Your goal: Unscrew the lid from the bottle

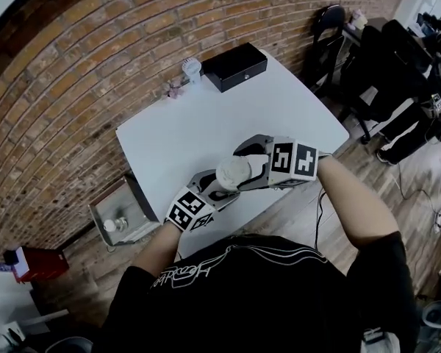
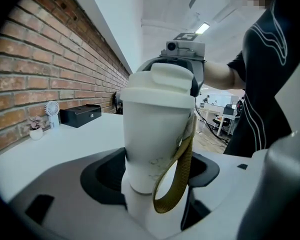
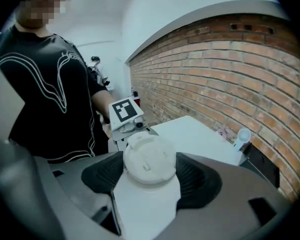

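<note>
A white bottle (image 2: 150,144) with an olive carry strap (image 2: 179,181) is held above the near edge of the white table (image 1: 176,134). My left gripper (image 2: 152,176) is shut on the bottle's lower body, with a black pad pressing on each side. The bottle's round white lid (image 3: 149,159) sits between the pads of my right gripper (image 3: 151,178), which is shut on it from above and from the right. In the head view the lid (image 1: 234,172) shows between the left gripper (image 1: 217,191) and the right gripper (image 1: 253,169). The bottle's base is hidden.
At the table's far edge, by the brick wall, stand a black box (image 1: 235,66), a small white fan (image 1: 192,68) and a tiny potted plant (image 1: 173,90). A grey bin (image 1: 121,212) sits on the floor at the left. Dark chairs (image 1: 331,28) stand at the right.
</note>
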Action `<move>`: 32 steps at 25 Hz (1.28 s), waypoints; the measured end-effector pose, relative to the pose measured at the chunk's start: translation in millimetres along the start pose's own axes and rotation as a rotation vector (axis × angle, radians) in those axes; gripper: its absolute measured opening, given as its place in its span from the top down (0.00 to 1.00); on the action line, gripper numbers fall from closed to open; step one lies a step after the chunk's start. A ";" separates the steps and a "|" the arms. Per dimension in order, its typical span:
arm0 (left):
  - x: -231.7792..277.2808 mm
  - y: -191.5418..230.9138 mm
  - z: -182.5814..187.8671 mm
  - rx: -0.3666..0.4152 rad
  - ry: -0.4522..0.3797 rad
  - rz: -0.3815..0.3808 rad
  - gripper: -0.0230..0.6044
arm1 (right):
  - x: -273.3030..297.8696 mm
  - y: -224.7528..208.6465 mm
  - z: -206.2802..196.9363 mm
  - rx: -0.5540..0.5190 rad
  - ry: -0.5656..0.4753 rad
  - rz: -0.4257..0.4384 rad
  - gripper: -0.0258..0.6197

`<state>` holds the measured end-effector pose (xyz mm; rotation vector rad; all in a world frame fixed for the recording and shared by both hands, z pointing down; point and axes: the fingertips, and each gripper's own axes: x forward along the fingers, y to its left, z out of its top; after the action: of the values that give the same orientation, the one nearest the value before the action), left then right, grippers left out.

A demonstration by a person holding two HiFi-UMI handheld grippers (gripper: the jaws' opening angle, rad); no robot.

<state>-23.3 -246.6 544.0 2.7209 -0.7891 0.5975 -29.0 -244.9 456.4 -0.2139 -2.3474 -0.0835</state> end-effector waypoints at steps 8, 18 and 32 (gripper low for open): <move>0.2 0.5 -0.4 -0.002 0.012 -0.020 0.42 | 3.4 1.3 -0.8 -0.177 0.236 0.143 0.47; 1.0 0.7 -1.4 -0.002 0.031 -0.032 0.42 | -2.6 -1.5 7.1 -0.021 0.065 -0.083 0.35; 2.4 -0.2 1.5 -0.007 0.026 -0.024 0.42 | -13.7 -8.1 7.0 0.490 -0.289 -0.601 0.29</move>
<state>-20.9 -248.0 543.7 2.7066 -0.7501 0.6220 -25.8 -253.8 441.8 0.7651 -2.5525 0.2461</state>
